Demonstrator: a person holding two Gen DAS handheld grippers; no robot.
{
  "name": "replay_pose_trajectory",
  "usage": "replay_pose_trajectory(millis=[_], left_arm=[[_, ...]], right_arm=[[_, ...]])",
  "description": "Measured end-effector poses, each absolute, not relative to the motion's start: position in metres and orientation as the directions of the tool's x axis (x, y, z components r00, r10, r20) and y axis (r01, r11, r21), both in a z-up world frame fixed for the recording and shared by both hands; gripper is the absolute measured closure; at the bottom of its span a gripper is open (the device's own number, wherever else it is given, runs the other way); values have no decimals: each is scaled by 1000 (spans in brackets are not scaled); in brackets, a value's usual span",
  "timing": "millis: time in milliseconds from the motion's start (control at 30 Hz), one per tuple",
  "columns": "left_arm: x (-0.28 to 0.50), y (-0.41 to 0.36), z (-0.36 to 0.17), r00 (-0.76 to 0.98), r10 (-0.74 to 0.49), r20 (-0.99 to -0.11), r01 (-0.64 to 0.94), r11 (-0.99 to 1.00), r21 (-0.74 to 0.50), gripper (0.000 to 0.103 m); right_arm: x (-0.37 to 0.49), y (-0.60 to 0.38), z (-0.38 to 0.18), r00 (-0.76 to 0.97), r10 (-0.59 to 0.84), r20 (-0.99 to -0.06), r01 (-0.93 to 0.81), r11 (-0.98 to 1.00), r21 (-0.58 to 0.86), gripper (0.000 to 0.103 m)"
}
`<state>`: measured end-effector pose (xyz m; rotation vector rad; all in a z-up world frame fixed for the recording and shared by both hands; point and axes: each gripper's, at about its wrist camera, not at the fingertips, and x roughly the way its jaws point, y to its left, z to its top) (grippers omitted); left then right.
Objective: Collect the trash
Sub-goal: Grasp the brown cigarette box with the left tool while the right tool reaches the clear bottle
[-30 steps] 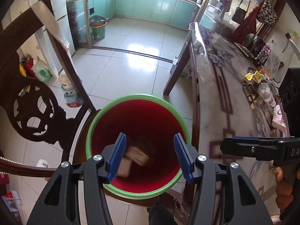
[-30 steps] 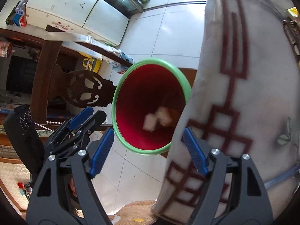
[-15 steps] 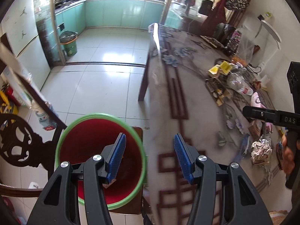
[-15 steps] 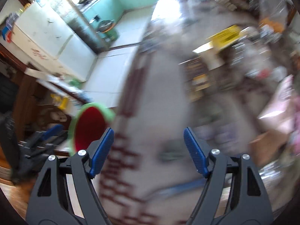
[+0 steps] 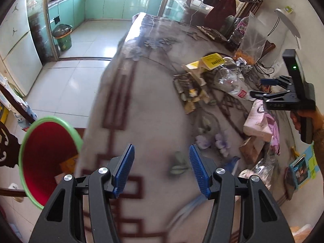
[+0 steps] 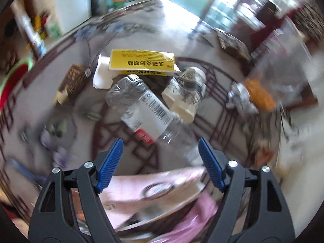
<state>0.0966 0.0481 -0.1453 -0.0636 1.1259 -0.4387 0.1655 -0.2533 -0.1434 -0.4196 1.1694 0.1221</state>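
The right gripper (image 6: 160,162), jaws spread wide and empty, is hanging over one clear crushed plastic bottle (image 6: 145,111) lying on the patterned table (image 5: 154,111) beside one yellow carton (image 6: 141,62) and one paper cup (image 6: 186,93). The bottle is probably light, slick and springy, best pinched across its labelled middle. The left gripper (image 5: 161,168) is opening, nothing between its fingers, near the red green-rimmed bin (image 5: 46,154).

Red bin (image 5: 46,158) w/ green rim
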Motion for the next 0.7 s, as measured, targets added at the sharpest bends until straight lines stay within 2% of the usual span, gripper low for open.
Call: replay_pose_trajectory(millis=[167, 400, 700], left_arm=[[97, 4, -141, 347, -360, -866, 317, 914, -253, 49], [113, -32, -142, 331, -315, -890, 313, 926, -211, 49], [168, -67, -161, 317, -298, -900, 267, 939, -216, 49]], right_arm=[[191, -265, -161, 345, -15, -938, -440, 881, -176, 28], [211, -287, -166, 304, 150, -941, -450, 893, -3, 29], [209, -293, -171, 284, 249, -926, -456, 885, 98, 31]])
